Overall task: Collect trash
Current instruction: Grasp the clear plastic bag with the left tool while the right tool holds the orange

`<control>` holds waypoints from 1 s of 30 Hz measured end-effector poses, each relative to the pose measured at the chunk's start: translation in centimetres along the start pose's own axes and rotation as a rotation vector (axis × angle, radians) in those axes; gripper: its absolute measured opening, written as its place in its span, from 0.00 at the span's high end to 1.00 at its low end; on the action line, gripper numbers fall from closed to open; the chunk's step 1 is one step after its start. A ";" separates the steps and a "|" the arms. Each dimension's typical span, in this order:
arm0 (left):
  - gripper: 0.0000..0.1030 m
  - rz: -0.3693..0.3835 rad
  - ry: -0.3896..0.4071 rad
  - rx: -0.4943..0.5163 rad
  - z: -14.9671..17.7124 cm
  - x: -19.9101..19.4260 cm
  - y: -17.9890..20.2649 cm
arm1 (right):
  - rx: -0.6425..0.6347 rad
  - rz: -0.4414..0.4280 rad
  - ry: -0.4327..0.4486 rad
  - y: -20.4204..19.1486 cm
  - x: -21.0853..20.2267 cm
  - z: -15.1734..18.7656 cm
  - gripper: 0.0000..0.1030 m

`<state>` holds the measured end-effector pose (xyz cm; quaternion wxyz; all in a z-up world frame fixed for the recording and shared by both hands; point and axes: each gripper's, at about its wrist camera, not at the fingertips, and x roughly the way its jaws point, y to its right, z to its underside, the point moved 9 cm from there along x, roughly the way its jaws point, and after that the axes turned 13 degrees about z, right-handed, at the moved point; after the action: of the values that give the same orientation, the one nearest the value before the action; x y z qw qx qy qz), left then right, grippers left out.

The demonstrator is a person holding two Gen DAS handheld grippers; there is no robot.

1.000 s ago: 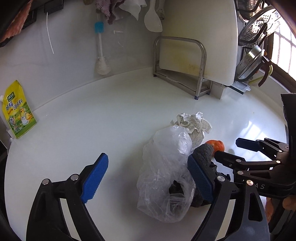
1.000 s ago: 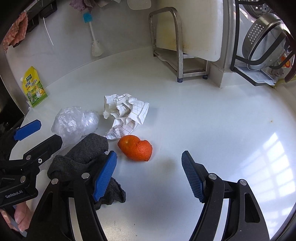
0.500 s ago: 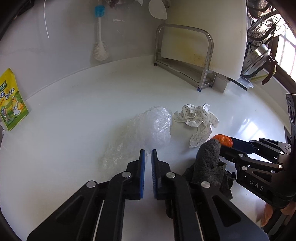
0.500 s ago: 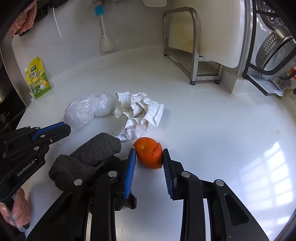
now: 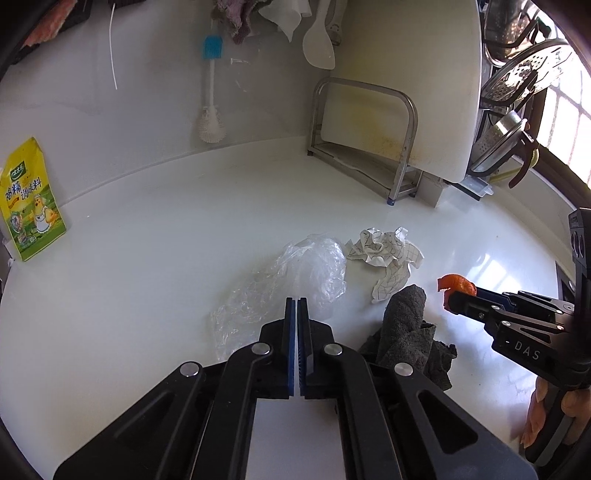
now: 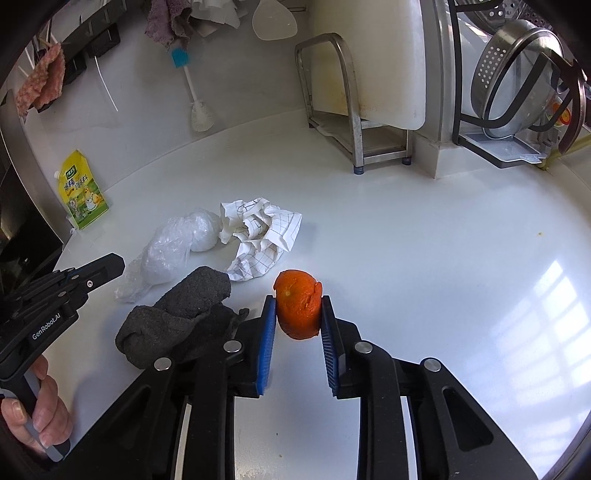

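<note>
Left wrist view: the left gripper [image 5: 297,306] is closed, its blue pads together over the clear crumpled plastic bag [image 5: 295,277]; whether film is pinched I cannot tell. Right wrist view: the right gripper [image 6: 298,314], jaws just closing, clamps the orange peel [image 6: 298,308], hiding its sides

Home kitchen. White counter [image 6: 424,258] meeting a white wall. Cutting board [image 5: 413,85] upright in a metal rack [image 5: 365,140]. Steel colander [image 6: 517,74] on a dish rack at right. Brush [image 5: 211,92], spatula [image 5: 318,40] and rags [image 6: 168,22] hang on wall. Yellow seasoning pouch [image 5: 29,206] leans at left.
</note>
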<state>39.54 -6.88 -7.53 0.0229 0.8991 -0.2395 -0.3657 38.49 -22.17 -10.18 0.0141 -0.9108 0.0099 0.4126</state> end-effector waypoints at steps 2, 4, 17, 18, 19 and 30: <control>0.98 -0.005 -0.004 0.005 0.0 0.2 0.0 | 0.002 -0.004 0.000 0.0 0.0 0.0 0.78; 0.97 0.001 -0.007 -0.001 0.0 0.3 -0.2 | 0.005 -0.011 -0.001 0.0 0.0 0.0 0.78; 0.20 -0.032 0.016 -0.060 -1.9 1.3 -2.2 | 0.048 -0.060 0.004 0.7 -0.4 -0.3 0.78; 0.20 -0.032 0.000 -0.065 -1.8 1.8 -2.4 | 0.050 -0.063 0.004 0.7 -0.5 -0.3 0.78; 0.20 -0.034 -0.014 -0.066 -1.8 2.3 -2.5 | 0.052 -0.067 0.004 0.7 -0.5 -0.3 0.78; 0.14 -0.050 -0.140 -0.072 -1.3 6.6 -2.2 | 0.055 -0.078 0.000 0.8 -0.5 -0.5 0.78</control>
<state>45.43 -8.04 -11.36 0.0296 0.8757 -0.2047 -0.4364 38.52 -23.00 -9.43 0.0554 -0.9098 -0.0144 0.4111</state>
